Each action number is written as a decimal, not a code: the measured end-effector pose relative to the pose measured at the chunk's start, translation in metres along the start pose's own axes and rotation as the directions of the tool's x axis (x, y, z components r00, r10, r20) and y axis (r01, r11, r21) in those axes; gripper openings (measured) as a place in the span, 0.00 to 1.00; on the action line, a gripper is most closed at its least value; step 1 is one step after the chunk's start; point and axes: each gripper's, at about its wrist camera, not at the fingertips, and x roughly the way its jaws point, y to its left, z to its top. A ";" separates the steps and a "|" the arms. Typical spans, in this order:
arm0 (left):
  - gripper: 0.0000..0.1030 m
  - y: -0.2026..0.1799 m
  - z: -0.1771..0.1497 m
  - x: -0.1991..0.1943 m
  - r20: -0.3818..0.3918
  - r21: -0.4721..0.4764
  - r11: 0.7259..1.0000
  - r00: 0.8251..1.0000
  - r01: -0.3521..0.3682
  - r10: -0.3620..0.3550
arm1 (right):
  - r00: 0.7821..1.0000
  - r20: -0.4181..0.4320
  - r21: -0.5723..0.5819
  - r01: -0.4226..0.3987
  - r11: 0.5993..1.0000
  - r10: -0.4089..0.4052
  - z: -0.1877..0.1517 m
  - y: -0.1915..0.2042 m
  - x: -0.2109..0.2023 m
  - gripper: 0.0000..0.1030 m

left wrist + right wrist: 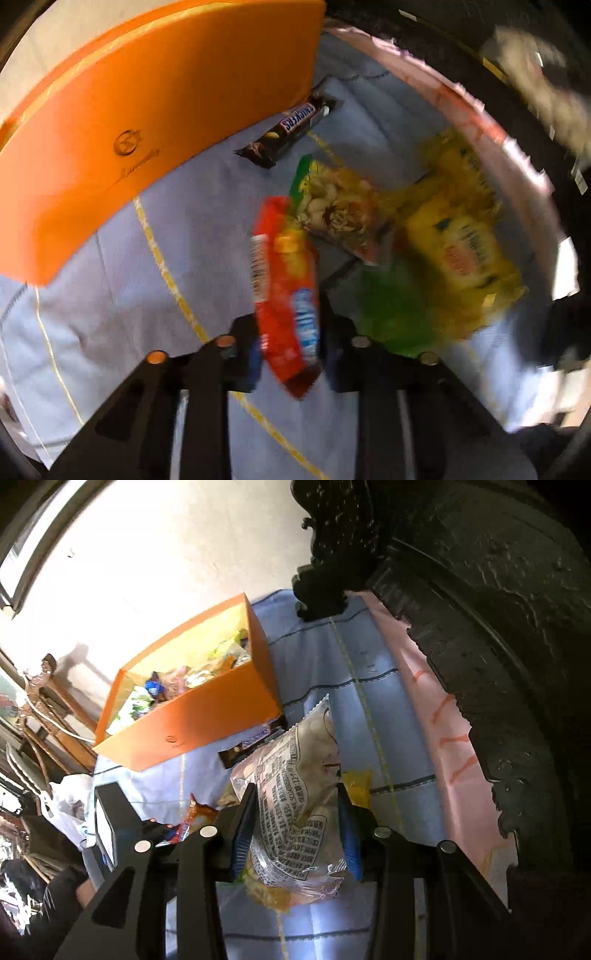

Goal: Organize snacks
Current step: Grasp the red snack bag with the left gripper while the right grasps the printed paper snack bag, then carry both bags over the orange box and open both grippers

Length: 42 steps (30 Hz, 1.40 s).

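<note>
Snacks lie on a blue quilted cloth (122, 266) beside an orange box (192, 716) already holding packets. Left gripper (290, 350) jaws are clamped on a red snack packet (284, 288); right gripper (295, 830) jaws grip a clear printed packet (295, 797). A Snickers bar (291, 129) rests against the box's side, near yellow bags (458, 236) and a nut packet (340, 206)

A pale, brightly lit wall (155, 546) is seen behind the work area. The surface is covered by a light blue quilted cloth (310, 657) crossed by dark stitching and a yellow stripe, with a pink sheet (417, 709) laid along its edge. A dark carved wooden frame (480, 635) borders it on one side. Wooden chairs (55, 701) and a white bag (70, 805) are visible farther off.
</note>
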 end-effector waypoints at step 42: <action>0.22 0.134 0.148 -0.194 0.202 -0.253 0.922 0.916 -0.293 0.346 | 0.980 0.126 -0.187 -0.129 0.974 0.154 0.197 0.119 0.011 0.97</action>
